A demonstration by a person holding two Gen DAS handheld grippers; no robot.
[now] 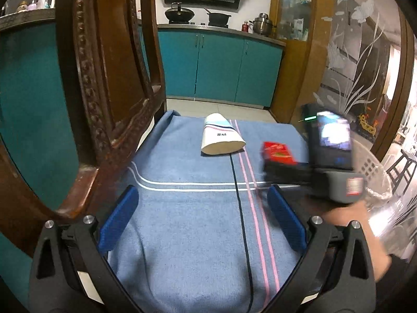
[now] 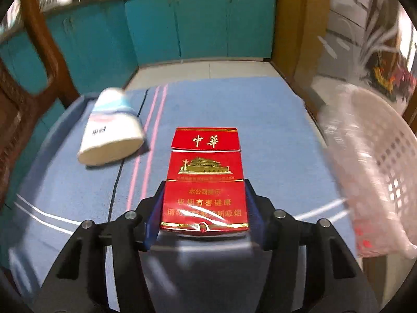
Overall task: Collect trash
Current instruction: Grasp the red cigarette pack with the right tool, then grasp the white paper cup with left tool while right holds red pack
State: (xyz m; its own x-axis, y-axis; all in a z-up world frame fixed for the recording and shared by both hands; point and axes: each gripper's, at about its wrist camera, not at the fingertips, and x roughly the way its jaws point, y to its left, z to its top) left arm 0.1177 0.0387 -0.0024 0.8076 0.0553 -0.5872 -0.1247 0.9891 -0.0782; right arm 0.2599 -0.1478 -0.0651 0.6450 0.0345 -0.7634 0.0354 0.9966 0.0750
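Note:
A red cigarette pack (image 2: 206, 180) with gold print sits between the blue pads of my right gripper (image 2: 205, 185), which is shut on its lower sides just above the blue striped cloth (image 2: 273, 143). The left wrist view shows the same pack (image 1: 277, 152) blurred at the right, in my right gripper (image 1: 271, 167), with a hand behind it. A white paper cup (image 1: 221, 138) with blue and red stripes lies on its side at the far middle of the cloth, and the cup (image 2: 112, 130) lies left of the pack. My left gripper (image 1: 202, 193) stands open over the cloth with nothing in it.
A pale pink perforated plastic basket (image 2: 378, 156) stands at the table's right edge. A carved dark wooden chair back (image 1: 99, 78) rises close on the left. Teal kitchen cabinets (image 1: 221, 65) and tiled floor lie beyond the table's far edge.

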